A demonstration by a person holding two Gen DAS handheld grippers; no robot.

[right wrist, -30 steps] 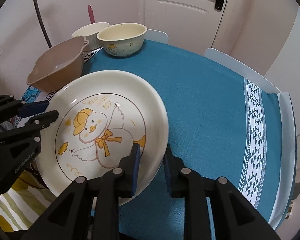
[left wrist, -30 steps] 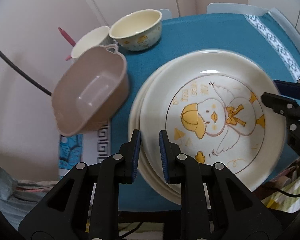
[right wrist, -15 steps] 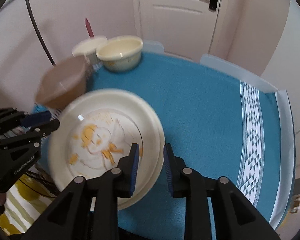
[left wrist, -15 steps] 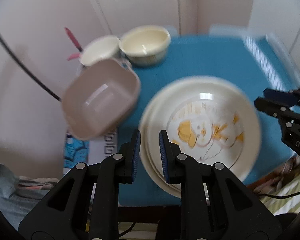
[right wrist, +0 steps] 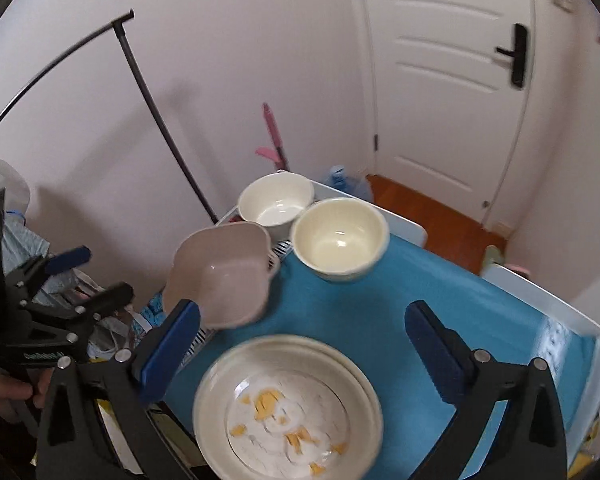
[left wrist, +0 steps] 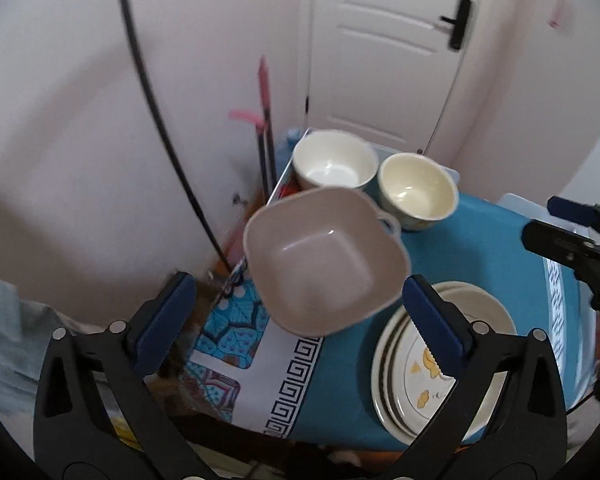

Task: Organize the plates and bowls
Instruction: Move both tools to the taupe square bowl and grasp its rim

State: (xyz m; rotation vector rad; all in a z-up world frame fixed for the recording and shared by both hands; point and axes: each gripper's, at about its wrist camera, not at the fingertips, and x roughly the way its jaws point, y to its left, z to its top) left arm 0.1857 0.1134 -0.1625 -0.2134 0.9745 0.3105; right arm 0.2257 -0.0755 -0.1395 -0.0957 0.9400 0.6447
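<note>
A stack of cream plates [right wrist: 288, 404], the top one with a yellow duck picture, lies on the blue tablecloth near the front edge. My right gripper [right wrist: 300, 312] hovers above it, jaws opening wide with nothing between them. In the left wrist view the stack [left wrist: 404, 380] sits at lower right. My left gripper [left wrist: 296, 300] is also high up, jaws opening and holding nothing. The tilted brown square bowl [left wrist: 324, 264] lies well beneath it. A white bowl [left wrist: 332, 164] and a cream bowl [left wrist: 416, 188] stand behind it.
The brown bowl [right wrist: 224, 276] leans at the table's left edge, partly overhanging it. A white door [right wrist: 452, 80], a curved black pole [right wrist: 156, 108] and a pink-handled tool [right wrist: 272, 136] are behind the table. Bare tablecloth [right wrist: 380, 308] stretches to the right.
Both grippers let go of the duck plate's rim, opened wide and lifted up and back. The plate now rests on the stack.
</note>
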